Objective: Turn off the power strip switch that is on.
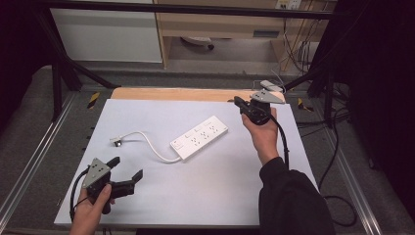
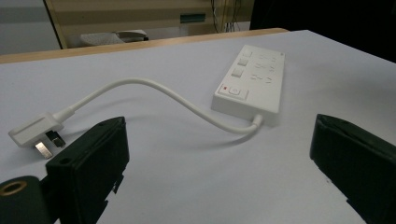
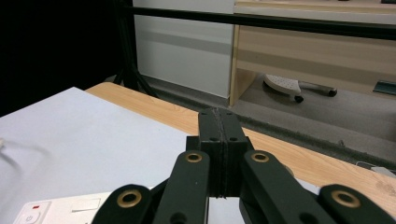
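A white power strip (image 1: pixel 199 137) lies slantwise in the middle of the light table (image 1: pixel 161 196); its switch end shows close up (image 2: pixel 250 80) and again at the bottom left (image 3: pixel 56 212). Its white cable (image 1: pixel 147 142) curves left to a white plug (image 1: pixel 116 142), which lies on its side (image 2: pixel 35 134). My left gripper (image 1: pixel 128 169) hovers open at the near left, jaws wide apart with nothing between them, pointing toward the strip. My right gripper (image 1: pixel 238 102) is held up at the far right, beyond the strip, its two jaws pressed flat together (image 3: pixel 222 122) with nothing between them.
A wooden strip (image 1: pixel 181 94) runs along the table's far edge. Beyond it are a grey floor, a wooden cabinet (image 1: pixel 220 24) and loose cables at the right. Black frame bars (image 1: pixel 63 63) stand at the table's corners.
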A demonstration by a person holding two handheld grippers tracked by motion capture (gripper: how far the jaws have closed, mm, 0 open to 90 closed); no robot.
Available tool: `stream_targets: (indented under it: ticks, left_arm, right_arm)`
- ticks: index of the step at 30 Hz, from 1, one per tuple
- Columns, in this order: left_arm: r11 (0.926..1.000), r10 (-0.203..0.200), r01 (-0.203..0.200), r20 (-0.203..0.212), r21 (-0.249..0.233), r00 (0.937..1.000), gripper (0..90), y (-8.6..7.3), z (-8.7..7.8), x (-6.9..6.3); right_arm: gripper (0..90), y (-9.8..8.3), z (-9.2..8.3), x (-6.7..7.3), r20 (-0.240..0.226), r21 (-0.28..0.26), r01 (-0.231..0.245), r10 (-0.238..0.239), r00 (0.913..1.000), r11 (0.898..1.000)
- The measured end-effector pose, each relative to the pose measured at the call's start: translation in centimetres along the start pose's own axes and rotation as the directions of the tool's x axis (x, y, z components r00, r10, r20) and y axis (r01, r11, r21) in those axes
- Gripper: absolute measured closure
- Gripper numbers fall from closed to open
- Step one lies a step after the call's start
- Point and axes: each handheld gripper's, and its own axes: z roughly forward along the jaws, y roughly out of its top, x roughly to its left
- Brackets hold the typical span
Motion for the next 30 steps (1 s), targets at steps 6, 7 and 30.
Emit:
stream_targets:
  ticks: [6, 7, 30]
  left_arm:
    - [1.0000, 0.002, -0.002, 0.000, 0.001, 1.0000, 4.8, 0.0, 0.0, 0.0]
    - [1.0000, 0.002, -0.002, 0.001, 0.001, 1.0000, 4.8, 0.0, 0.0, 0.0]
    - [1.0000, 0.000, 0.000, 0.000, 0.004, 1.0000, 4.8, 0.0, 0.0, 0.0]
  right_arm:
    - [90.0, -0.1, 1.3, 0.0, 0.011, 0.014, -0.004, 0.004, 0.9999, 1.000]
    - [90.0, -0.1, 1.5, 0.0, 0.013, 0.017, -0.004, 0.004, 0.9999, 1.000]
    - [90.0, -1.1, 4.8, -0.6, 0.038, 0.060, -0.013, 0.011, 0.9992, 0.998]
